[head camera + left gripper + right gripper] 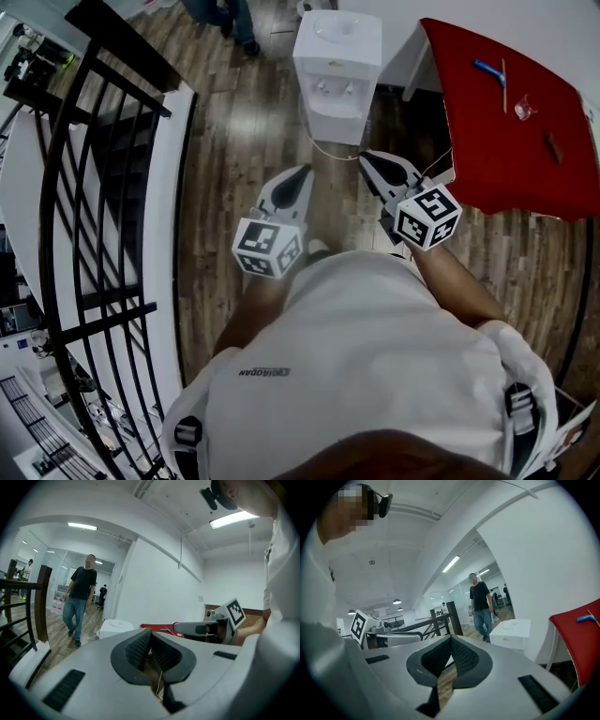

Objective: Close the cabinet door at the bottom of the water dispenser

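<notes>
Running down the left, a black railing [94, 187] edges the wooden floor [234, 122]. The left tool [302, 172] is clenched on nothing. Ahead, well apart, the white water dispenser [336, 66] stands on the floor, its lower front too foreshortened to judge. The right tool [367, 157] is clenched too, empty. A red surface [506, 122] stands just right of the dispenser.

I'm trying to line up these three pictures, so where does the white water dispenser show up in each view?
Head view: water dispenser at top centre, seen from above on the wood floor.
Left gripper view: left of centre, only its white top shows.
Right gripper view: right of centre.
Shared landmark: the red table, beside the dispenser in all three.
</notes>
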